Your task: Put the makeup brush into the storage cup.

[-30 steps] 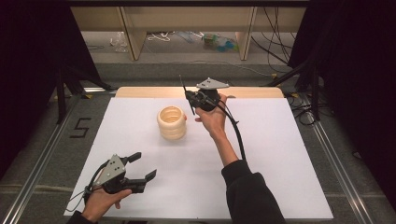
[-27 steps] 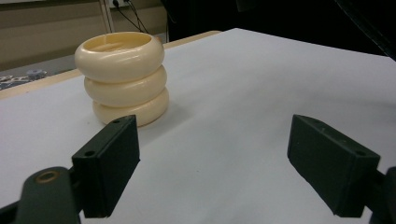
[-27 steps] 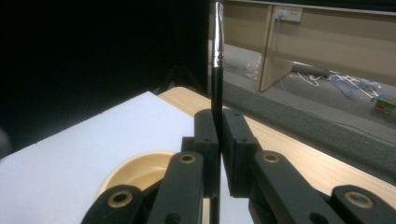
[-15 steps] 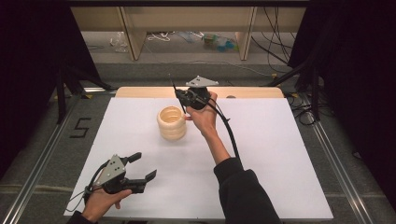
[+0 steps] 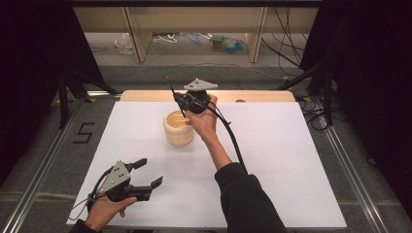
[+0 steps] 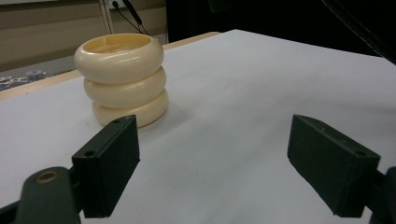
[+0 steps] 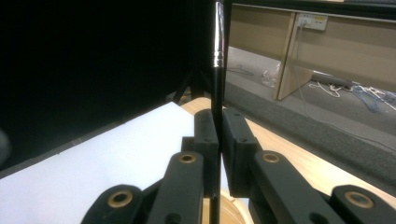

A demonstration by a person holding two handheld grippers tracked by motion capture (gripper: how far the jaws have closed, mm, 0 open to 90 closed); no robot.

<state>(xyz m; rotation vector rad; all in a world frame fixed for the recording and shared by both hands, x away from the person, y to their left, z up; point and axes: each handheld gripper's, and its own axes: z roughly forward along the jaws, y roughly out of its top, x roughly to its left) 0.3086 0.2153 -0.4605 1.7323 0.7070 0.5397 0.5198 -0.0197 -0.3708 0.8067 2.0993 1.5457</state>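
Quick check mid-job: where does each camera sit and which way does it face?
High view: above the near table edge, looking forward and down; both forearms, left hand-held gripper, right hand-held gripper.
Left gripper view: low over the table, facing the cream ringed holder between open jaws.
Right gripper view: above the holder, facing the far edge; jaws clamp a thin black brush.
Shared: holder, high and left views.

Right tool clamped and raised; left tool gapes, low.
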